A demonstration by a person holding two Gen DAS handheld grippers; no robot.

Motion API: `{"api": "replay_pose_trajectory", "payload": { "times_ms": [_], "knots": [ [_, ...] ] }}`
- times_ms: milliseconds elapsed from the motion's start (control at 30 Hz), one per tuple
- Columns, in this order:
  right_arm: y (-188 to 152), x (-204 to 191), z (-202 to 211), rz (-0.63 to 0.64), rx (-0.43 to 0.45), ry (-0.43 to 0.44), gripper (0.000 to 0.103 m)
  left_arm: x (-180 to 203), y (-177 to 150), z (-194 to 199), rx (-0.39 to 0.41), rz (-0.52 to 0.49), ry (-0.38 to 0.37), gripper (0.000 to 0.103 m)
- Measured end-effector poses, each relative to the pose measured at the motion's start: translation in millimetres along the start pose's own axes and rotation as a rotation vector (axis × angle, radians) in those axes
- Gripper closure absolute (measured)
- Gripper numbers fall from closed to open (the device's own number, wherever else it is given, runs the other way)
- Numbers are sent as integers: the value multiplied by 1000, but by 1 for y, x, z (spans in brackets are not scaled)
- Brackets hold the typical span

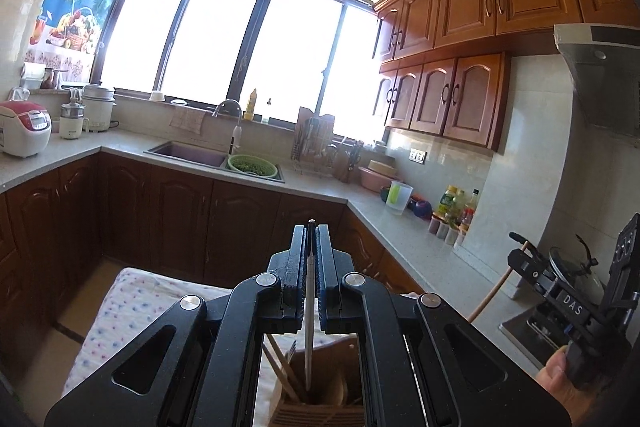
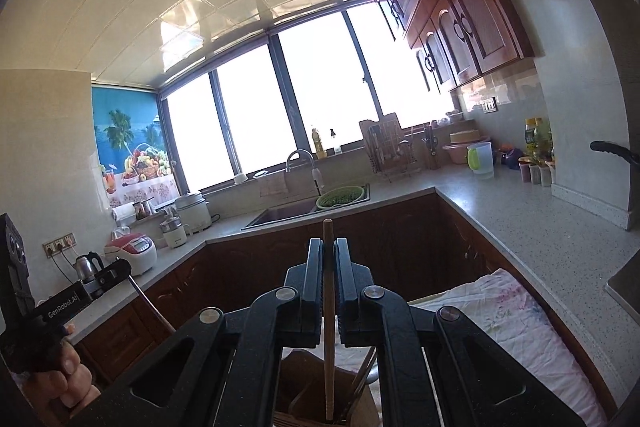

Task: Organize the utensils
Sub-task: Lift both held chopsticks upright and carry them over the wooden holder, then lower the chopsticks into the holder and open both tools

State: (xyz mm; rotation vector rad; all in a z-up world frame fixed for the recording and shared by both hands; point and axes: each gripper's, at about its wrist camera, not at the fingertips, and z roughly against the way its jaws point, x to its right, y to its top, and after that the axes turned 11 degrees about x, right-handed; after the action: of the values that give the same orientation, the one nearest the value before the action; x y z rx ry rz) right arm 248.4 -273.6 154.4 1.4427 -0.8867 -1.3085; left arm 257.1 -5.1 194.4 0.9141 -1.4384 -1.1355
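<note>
My left gripper [image 1: 311, 233] is shut on a thin metal utensil [image 1: 309, 315] that hangs down with its lower end inside a wooden utensil holder [image 1: 320, 403]. Wooden chopsticks [image 1: 282, 367] stand in that holder. My right gripper [image 2: 328, 247] is shut on a wooden chopstick [image 2: 329, 339] whose lower end reaches into the same holder [image 2: 304, 387]. The right gripper also shows at the right of the left wrist view [image 1: 520, 247], and the left gripper at the left of the right wrist view [image 2: 120, 269].
The holder stands on a dotted white cloth [image 1: 120, 311] [image 2: 520, 323]. A speckled counter [image 2: 520, 223] runs around the room with a sink [image 1: 188, 153], a green colander [image 1: 252, 163], a dish rack [image 1: 316, 147], bottles [image 1: 456, 207] and a rice cooker [image 1: 22, 129].
</note>
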Motion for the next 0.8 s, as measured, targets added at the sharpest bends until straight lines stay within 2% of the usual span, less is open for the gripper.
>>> {"api": "replay_pose_trajectory", "payload": {
  "times_ms": [200, 300, 800],
  "knots": [
    [-24, 3, -11, 37, -7, -25, 98, -10, -38, -18, -46, 17, 44, 100],
    [-38, 6, -13, 33, -32, -36, 98, -14, -53, -18, -71, 22, 43, 100],
    [-86, 22, -27, -12, -180, -58, 98, -18, -97, -18, -176, -4, 32, 99]
  ]
}}
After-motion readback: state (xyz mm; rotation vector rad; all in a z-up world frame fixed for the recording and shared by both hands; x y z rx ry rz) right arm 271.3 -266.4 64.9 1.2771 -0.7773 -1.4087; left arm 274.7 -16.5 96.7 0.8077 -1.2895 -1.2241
